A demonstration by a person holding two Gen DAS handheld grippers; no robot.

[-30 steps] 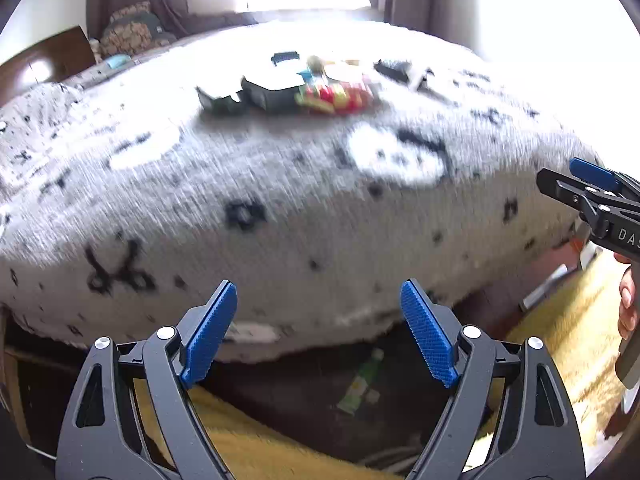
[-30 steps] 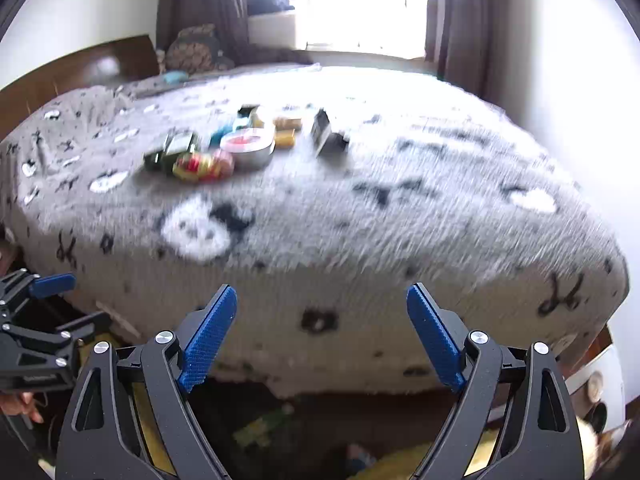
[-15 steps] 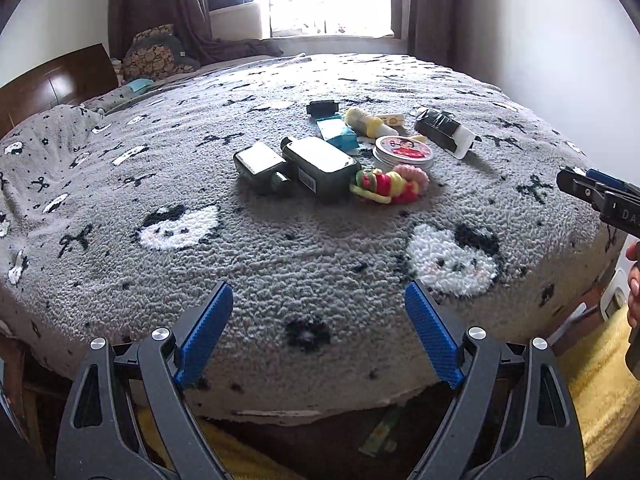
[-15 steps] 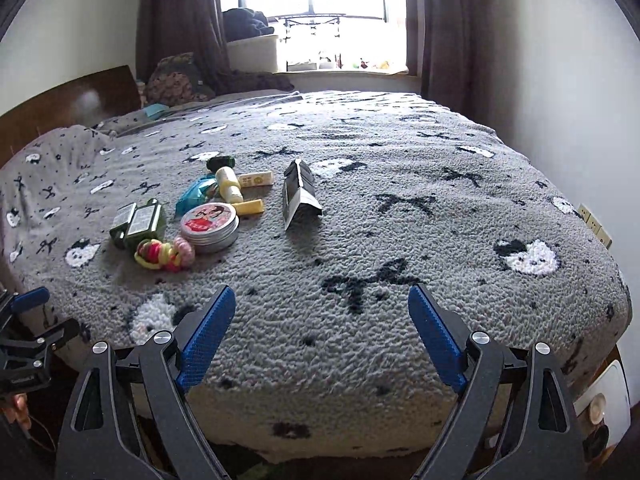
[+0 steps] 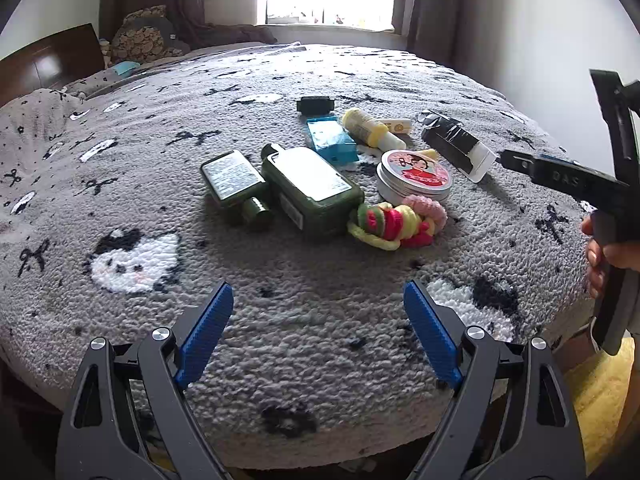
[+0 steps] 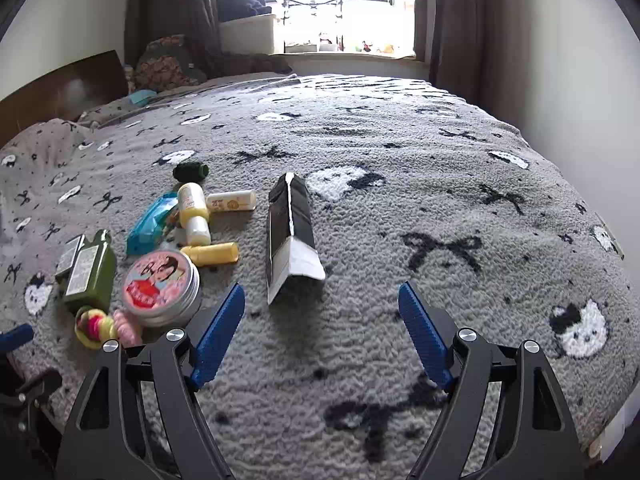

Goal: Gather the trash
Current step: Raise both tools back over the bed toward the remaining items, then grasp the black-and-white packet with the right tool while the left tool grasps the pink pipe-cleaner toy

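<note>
Grey blanket [image 5: 320, 320] fills both frames; the clutter sits centre in the left view: green bottle [image 5: 312, 188], black-and-white carton [image 6: 290, 236], round tin [image 5: 414, 176], hair ties [image 5: 396, 220]. Left gripper [image 5: 318, 332] wide, empty, bottom of frame. Right gripper [image 6: 320, 330] closing, nothing between its jaws, carton just above.

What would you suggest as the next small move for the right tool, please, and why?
Probably ease the right tool forward toward the crumpled black-and-white paper carton. It lies just ahead of the tool on the grey fleece blanket, apart from the toiletries; the jaws are closing with nothing between them.
</note>
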